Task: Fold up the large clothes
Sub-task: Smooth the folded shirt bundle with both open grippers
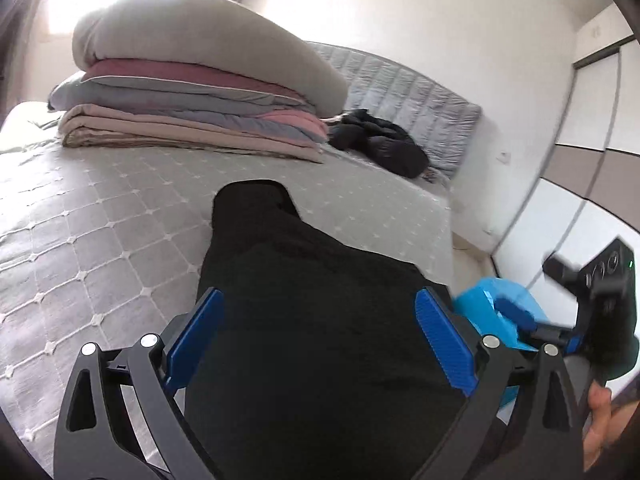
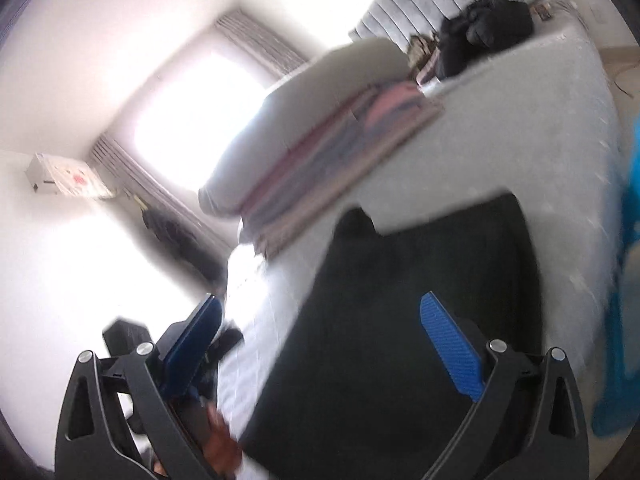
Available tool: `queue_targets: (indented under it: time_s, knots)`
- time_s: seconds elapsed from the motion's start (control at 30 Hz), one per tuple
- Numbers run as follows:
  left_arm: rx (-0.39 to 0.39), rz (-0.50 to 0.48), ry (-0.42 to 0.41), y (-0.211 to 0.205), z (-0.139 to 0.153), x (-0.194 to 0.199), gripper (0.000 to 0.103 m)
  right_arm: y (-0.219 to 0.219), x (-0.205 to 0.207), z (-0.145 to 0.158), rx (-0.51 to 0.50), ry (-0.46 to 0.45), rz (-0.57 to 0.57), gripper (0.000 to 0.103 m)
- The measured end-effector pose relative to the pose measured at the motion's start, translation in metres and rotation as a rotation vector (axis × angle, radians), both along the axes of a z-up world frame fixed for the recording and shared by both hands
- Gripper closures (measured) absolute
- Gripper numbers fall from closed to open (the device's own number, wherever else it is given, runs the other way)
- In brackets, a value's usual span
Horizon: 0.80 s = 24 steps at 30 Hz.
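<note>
A black garment [image 1: 312, 320] lies flat on the grey quilted bed [image 1: 80, 220], near its front right corner. My left gripper [image 1: 316, 320] is open, its blue pads spread above the garment with nothing between them. The right gripper's body [image 1: 600, 300] shows at the right edge of the left wrist view, held in a hand beside the bed. In the tilted, blurred right wrist view the same garment [image 2: 400, 320] lies on the bed [image 2: 500, 140]. My right gripper [image 2: 324, 324] is open above the garment and holds nothing.
A stack of folded blankets [image 1: 192, 92] topped by a grey duvet sits at the bed's far left. A crumpled black garment [image 1: 380, 140] lies by the grey padded headboard [image 1: 400, 92]. White wardrobe doors [image 1: 580, 160] stand to the right. A bright window [image 2: 192, 112] is opposite.
</note>
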<state>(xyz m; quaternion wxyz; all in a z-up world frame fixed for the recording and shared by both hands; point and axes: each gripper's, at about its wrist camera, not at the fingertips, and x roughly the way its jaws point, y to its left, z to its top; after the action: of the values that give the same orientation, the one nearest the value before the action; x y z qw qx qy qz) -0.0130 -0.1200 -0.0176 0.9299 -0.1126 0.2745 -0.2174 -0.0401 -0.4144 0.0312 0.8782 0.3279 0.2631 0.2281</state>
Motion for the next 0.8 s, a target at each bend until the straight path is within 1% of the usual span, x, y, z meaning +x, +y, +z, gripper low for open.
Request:
queue_targets:
  time_s: [0.03,0.07,0.1,0.13,0.17,0.2,0.23,0.3,0.43,0.57,0.63,0.7,0.8]
  knots:
    - [0.017,0.002,0.021,0.0,-0.01,0.004,0.01,0.001,0.012,-0.01,-0.007,0.005,-0.012,0.007]
    - [0.031,-0.001,0.054,-0.001,-0.022,0.009,0.01,0.002,0.023,-0.028,-0.044,0.038,-0.034,0.007]
    - [0.035,0.001,0.093,-0.004,-0.037,0.018,0.01,0.012,0.033,-0.047,-0.095,0.086,-0.049,0.007]
    - [0.027,0.001,0.134,-0.005,-0.051,0.026,0.01,0.017,0.041,-0.078,-0.123,0.139,-0.034,0.007]
    - [0.016,0.0,0.145,-0.003,-0.066,0.026,0.01,0.02,0.04,-0.089,-0.113,0.129,-0.028,0.007]
    - [0.029,0.002,0.102,-0.003,-0.067,0.02,0.01,0.017,0.032,-0.087,-0.093,0.084,-0.04,0.007]
    - [0.04,-0.002,0.091,-0.004,-0.065,0.018,0.009,0.015,0.026,-0.08,-0.106,0.069,-0.048,0.007]
    - [0.043,-0.012,0.102,-0.006,-0.064,0.021,0.008,0.019,0.024,-0.081,-0.151,0.073,-0.034,0.007]
    - [0.051,-0.009,0.11,-0.006,-0.062,0.023,0.008,0.014,0.025,-0.08,-0.124,0.083,-0.029,0.007]
    - [0.098,-0.032,0.152,-0.003,-0.055,0.02,0.008,0.007,0.017,-0.066,-0.124,0.133,0.017,0.007]
    - [0.111,-0.064,0.182,0.004,-0.053,0.016,0.008,0.002,0.005,-0.067,-0.12,0.16,0.035,0.007]
    - [0.094,-0.11,0.225,0.023,-0.047,0.018,0.008,-0.013,-0.01,-0.065,-0.093,0.188,0.031,0.007]
    - [0.039,-0.106,0.275,0.059,-0.04,0.027,0.008,-0.052,-0.034,-0.07,-0.021,0.25,-0.021,0.007]
